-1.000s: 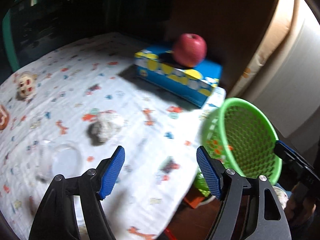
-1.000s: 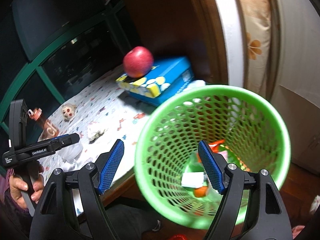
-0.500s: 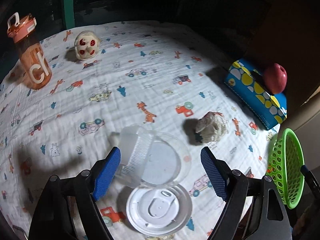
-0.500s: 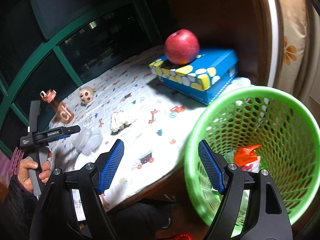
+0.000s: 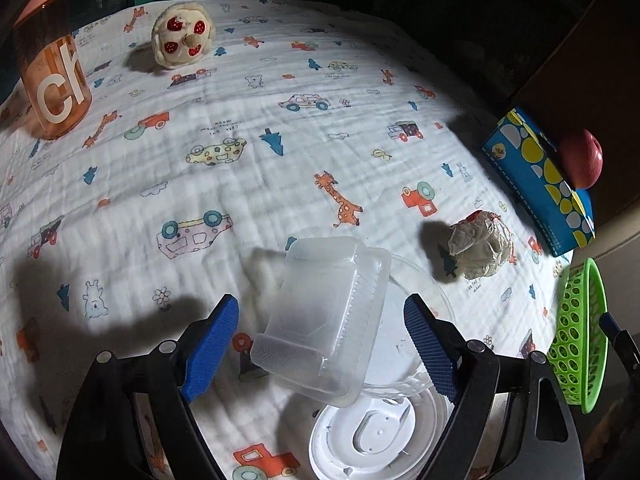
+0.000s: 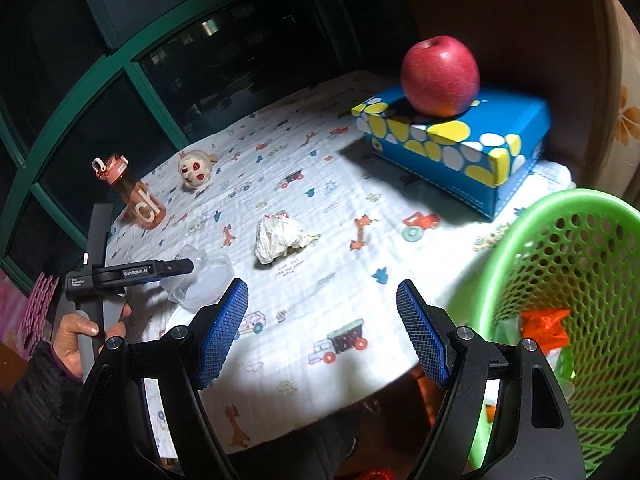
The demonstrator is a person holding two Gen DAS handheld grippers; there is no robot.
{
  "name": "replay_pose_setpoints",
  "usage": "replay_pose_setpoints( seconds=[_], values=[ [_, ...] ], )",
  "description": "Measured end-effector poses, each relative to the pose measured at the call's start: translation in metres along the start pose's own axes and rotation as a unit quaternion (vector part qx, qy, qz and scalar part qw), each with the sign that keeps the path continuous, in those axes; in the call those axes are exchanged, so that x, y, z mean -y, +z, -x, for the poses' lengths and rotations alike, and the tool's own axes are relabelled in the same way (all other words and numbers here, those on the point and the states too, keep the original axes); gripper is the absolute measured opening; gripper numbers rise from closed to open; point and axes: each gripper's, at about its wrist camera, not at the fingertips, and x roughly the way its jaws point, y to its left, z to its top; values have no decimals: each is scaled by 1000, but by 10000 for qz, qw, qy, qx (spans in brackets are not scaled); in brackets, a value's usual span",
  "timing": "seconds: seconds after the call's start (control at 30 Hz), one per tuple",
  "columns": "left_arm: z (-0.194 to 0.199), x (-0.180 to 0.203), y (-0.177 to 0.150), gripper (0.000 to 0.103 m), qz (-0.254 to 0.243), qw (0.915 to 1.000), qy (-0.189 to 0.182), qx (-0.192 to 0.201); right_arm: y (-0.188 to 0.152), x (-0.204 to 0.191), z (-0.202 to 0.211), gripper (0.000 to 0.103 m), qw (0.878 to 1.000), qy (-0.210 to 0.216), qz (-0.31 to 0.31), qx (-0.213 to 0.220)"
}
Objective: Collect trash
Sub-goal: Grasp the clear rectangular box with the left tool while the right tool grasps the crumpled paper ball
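A clear plastic box (image 5: 328, 320) lies tilted on a clear round dish (image 5: 404, 344) beside a white lid (image 5: 372, 440). My left gripper (image 5: 320, 344) is open, one finger on each side of the box, not touching it. It also shows in the right wrist view (image 6: 176, 270). A crumpled paper wad (image 5: 480, 244) (image 6: 278, 236) lies on the cloth. My right gripper (image 6: 322, 330) is open and empty, near the table's front edge, with the green mesh basket (image 6: 568, 304) at its right holding trash.
A blue tissue box (image 6: 452, 140) with a red apple (image 6: 440, 74) stands at the back right. An orange bottle (image 5: 52, 76) and a small plush toy (image 5: 182, 40) stand at the far left. The basket (image 5: 576, 332) hangs at the table's right edge.
My left gripper has swung left from the basket and moved in over the clear box. My right gripper has pulled back from the basket toward the table.
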Motion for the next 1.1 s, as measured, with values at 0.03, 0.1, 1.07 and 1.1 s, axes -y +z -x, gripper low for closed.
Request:
replay_pose_setpoints(
  seconds=[0.03,0.1,1.07,1.1],
  values=[
    [-2,-2,0,82,-2,10000,-31,-17,1,-2,-5,76,10000,30,19,-33],
    [-5,-4,0,82,32,9999,-100,-55,4,-6,-13,76,9999,75,49,-94],
    [7,-17,-2,52,132,9985,-521,124,33,-41,-137,76,9963,104,417,-749],
    [8,-17,-2,52,146,9984,-526,137,34,-41,-140,76,9962,104,402,-767]
  ],
)
